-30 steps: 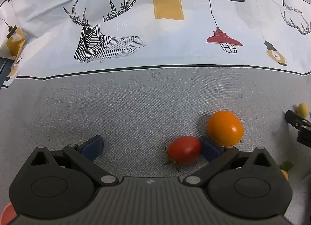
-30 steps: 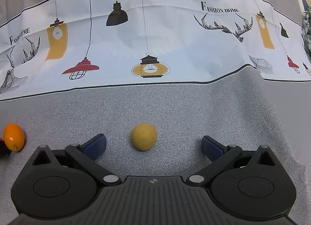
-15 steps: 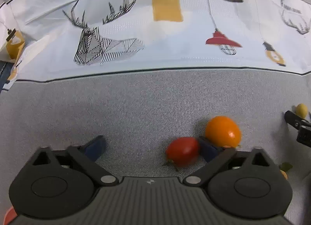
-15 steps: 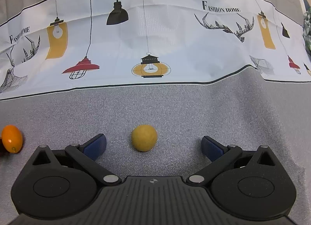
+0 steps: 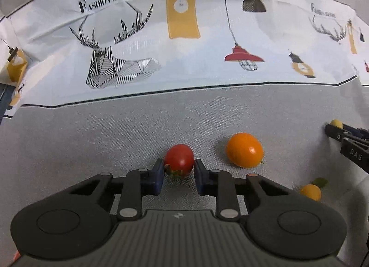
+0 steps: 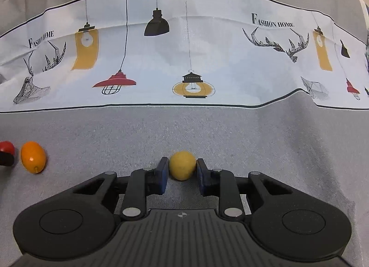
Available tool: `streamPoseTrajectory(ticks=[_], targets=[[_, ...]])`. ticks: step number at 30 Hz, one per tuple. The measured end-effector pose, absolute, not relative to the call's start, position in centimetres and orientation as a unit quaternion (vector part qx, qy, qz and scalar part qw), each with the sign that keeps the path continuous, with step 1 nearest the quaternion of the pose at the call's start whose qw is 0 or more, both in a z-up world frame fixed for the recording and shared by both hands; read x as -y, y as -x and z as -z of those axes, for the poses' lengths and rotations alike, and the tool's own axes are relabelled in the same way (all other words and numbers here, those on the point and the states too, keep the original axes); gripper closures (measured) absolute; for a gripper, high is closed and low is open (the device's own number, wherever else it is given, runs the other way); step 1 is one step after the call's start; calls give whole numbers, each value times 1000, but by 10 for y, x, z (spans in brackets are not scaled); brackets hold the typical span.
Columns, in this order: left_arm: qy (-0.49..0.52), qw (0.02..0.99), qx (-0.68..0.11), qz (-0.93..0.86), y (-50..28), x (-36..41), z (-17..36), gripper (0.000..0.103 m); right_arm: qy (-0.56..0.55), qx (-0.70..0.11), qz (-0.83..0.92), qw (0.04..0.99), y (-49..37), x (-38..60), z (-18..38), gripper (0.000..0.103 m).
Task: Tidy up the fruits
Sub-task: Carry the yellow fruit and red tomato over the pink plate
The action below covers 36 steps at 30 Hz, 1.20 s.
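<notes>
Tablecloth (image 5: 92,142), grey woven cloth with a white printed band of lamps, antlered deer heads and the words "FASHION HOME" along its far side, covers the whole working surface. Left wrist view: left gripper (image 5: 179,175) sits low over the grey cloth, its two blue pads drawn in close on either side of a red cherry tomato (image 5: 179,160); both pads appear to touch the fruit, which rests on the cloth with its green calyx toward the camera. Just to the right, apart from the pads, lies an orange oval fruit (image 5: 244,149), glossy, on the cloth. Further right and nearer the camera sits a small orange fruit (image 5: 310,192) with a green leaf behind it. At the right edge the black fingers of the right gripper (image 5: 335,127) reach in, with a small yellow fruit (image 5: 336,123) showing at their tips. Right wrist view: right gripper (image 6: 182,171) is likewise narrowed, its blue pads pressed against the two sides of the yellow fruit (image 6: 182,165), a dull round one standing on the grey cloth at centre. Well to the left lies the orange oval fruit (image 6: 33,157), stem end down toward the camera. Beyond it at the frame edge the red cherry tomato (image 6: 6,146) shows partly, with a dark finger of the left gripper just beneath it.
</notes>
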<state>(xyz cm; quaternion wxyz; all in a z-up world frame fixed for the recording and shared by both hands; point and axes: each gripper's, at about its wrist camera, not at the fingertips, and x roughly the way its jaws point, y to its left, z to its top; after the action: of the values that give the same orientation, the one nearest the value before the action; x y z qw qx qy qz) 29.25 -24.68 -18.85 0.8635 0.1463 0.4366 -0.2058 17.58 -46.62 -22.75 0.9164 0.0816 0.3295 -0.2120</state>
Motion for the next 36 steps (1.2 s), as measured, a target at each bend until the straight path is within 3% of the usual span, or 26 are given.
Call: streamPoseTrajectory(ticks=[18,36], targets=[[-120,871,-422,223,-235,220,131,73,-106,-322,194,920,-135,436,188,77],[-87,882,-411,215,-93,123,58,73,-131,-333,99,928,10,300,119,77]])
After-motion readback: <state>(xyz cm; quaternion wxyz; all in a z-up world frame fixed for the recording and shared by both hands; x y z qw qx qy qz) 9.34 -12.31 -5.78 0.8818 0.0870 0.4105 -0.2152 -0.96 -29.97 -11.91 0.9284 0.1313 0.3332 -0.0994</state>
